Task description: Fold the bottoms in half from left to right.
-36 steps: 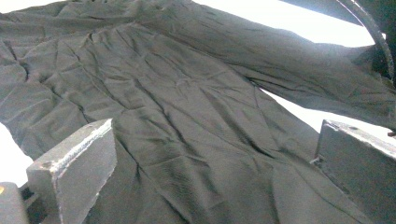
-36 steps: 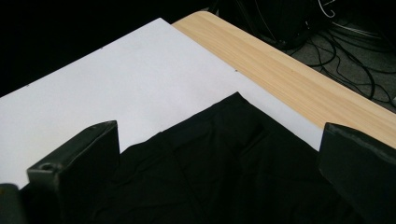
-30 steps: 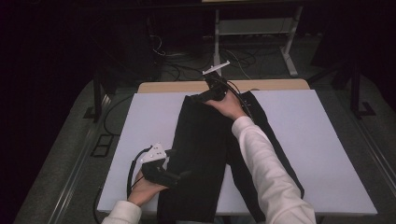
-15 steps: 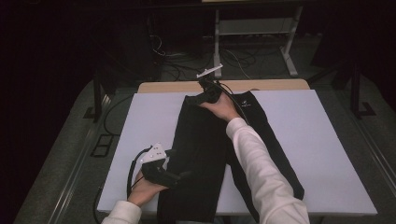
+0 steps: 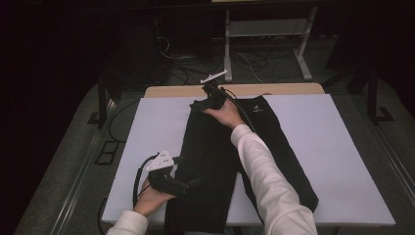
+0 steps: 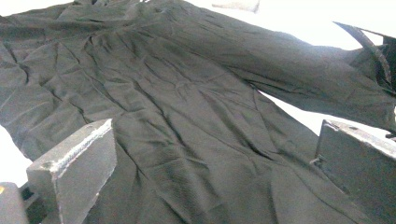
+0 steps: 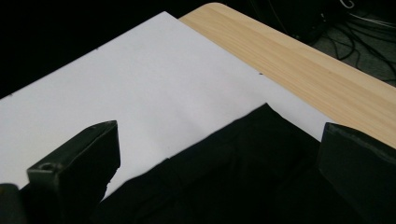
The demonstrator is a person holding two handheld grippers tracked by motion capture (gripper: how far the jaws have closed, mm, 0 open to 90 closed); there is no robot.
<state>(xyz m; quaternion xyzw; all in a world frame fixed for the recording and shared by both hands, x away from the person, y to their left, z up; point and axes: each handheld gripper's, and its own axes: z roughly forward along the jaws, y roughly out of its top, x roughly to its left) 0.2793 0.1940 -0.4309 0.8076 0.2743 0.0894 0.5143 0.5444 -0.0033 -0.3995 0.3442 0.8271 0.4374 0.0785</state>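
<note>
Black trousers (image 6: 187,116) of thin woven cloth, matt, finely creased and wrinkled all over, with a faint sheen along the folds. White sheet (image 7: 140,74) over the bench, smooth and matt like paper or foam board, unmarked but for a few tiny specks. Bench (image 7: 299,70) edge of pale wood with straight grain, lightly satin. Left gripper (image 6: 210,172) of dull black plastic, with rough, scuffed pale edges on the blocks.

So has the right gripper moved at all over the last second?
Yes. In the high view the right gripper has shifted slightly left along the far end of the black garment, judged against the wooden table edge behind it.
</note>
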